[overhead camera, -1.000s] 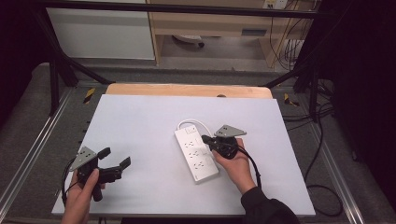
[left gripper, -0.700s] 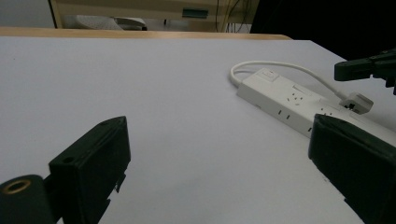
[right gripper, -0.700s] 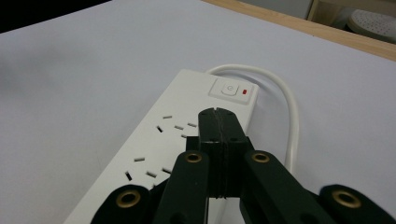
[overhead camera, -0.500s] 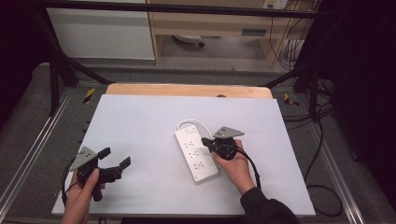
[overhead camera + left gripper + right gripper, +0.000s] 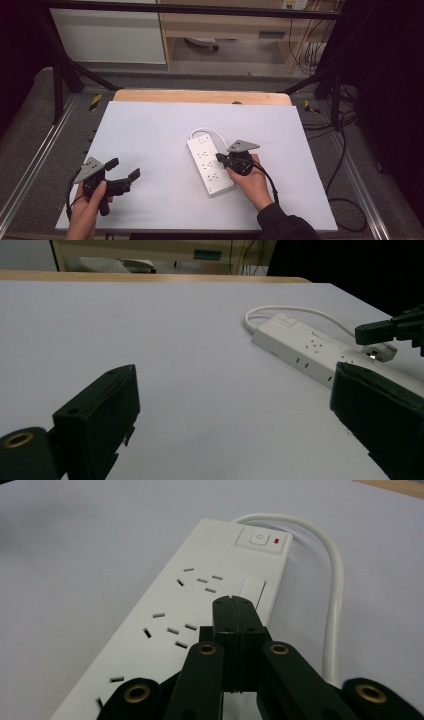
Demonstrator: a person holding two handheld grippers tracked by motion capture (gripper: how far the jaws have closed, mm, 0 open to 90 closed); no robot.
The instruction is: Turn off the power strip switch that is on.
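Right of centre on the white tabletop (image 5: 150,130), the white power strip (image 5: 210,165) lies flat, its cord (image 5: 212,132) looping from the switch end. The right claw (image 5: 233,611) hovers over the strip's right edge with its jaws pressed together and nothing between them, its tip pointing toward the power switch (image 5: 262,540) with the red mark. I judge the step to be pressing that switch. To do it well, bring the closed tip forward until it is squarely above the button, then push straight down so the strip does not skid. The left claw (image 5: 122,175) rests near the front left corner, jaws spread wide and empty; it could steady the strip's near end.
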